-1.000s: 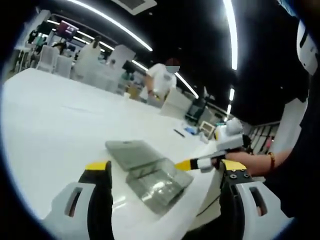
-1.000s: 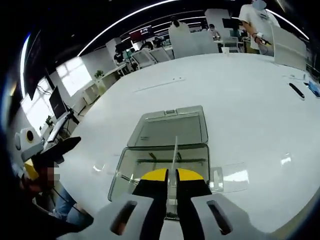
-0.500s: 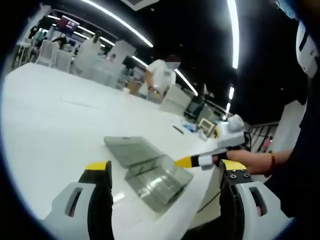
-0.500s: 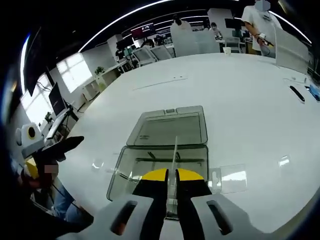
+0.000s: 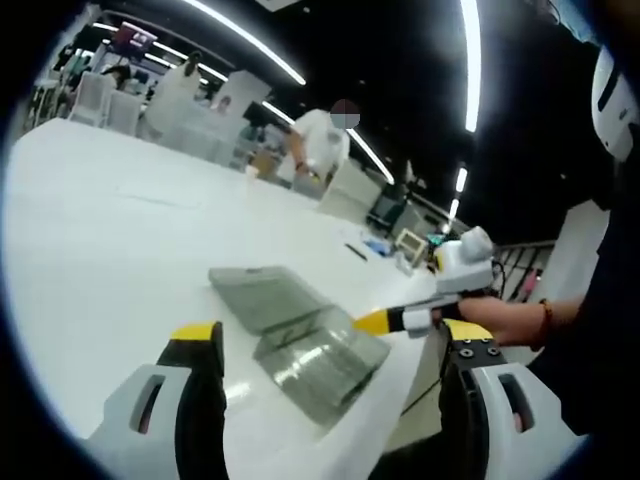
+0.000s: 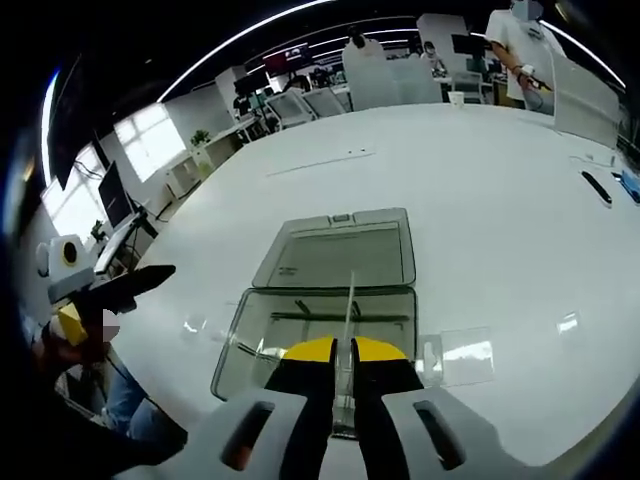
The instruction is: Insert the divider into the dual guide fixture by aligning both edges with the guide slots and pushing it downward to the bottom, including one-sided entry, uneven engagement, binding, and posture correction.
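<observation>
The right gripper is clenching a thin clear divider edge-on over the open clear fixture box on the white bench. It looks light, stiff and slippery, best pinched along its top edge. The guide slots are hard to make out. At 6 o'clock in its own view, the left gripper is hanging released, well apart.

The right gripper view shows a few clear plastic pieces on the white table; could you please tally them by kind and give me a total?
Clear open box with hinged lid: 1
Thin divider, held edge-on between the right gripper fingers: 1
Loose flat clear panel lying on the table beside the box: 1
Total: 3
</observation>
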`<state>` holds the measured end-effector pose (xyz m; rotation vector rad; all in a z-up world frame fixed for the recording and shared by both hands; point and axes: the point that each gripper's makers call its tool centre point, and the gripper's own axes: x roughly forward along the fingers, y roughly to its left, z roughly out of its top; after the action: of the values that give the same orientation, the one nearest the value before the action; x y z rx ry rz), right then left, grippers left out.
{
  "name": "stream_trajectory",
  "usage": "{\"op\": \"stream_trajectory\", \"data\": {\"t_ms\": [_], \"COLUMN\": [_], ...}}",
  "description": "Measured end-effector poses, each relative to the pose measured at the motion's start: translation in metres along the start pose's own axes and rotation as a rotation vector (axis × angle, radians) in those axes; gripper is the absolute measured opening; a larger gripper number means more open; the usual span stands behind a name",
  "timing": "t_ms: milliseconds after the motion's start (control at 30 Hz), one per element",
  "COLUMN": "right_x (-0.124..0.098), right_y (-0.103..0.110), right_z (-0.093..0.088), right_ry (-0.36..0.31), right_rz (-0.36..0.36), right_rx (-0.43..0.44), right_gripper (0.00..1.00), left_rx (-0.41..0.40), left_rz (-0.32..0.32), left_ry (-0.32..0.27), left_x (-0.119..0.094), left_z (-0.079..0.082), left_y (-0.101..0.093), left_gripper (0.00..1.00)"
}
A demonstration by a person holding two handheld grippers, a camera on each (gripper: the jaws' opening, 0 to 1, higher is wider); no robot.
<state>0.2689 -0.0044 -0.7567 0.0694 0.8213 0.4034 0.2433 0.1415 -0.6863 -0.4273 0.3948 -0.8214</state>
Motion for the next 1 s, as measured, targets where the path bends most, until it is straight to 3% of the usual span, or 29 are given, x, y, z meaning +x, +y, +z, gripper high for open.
{"op": "stream_trajectory", "data": {"t_ms": [300, 433, 833, 1000], "right_x": [0.004, 0.008, 0.012, 0.015], "right_y": [0.004, 0.008, 0.006, 0.008], "right_z": [-0.001, -0.004, -0.008, -0.012], "right_ry": [-0.002, -0.013, -0.043, -0.042], "right_rz": [0.012, -0.013, -0.009, -0.011], "right_rx": [-0.016, -0.127, -0.091, -0.122], "right_gripper": [0.00, 0.00, 0.00, 0.00], "left_rx": [-0.002, -0.010, 0.031, 0.031], "left_rz": [0.007, 0.011, 0.011, 0.008], "left_ry": [-0.007, -0.014, -0.008, -0.004], "left_x": [-0.003, -0.004, -0.002, -0.001], "left_z": [0.000, 0.001, 0.002, 0.001], "left_y": [0.006, 0.002, -0.011, -0.014], "left_gripper": [0.87, 0.87, 0.86, 0.85]}}
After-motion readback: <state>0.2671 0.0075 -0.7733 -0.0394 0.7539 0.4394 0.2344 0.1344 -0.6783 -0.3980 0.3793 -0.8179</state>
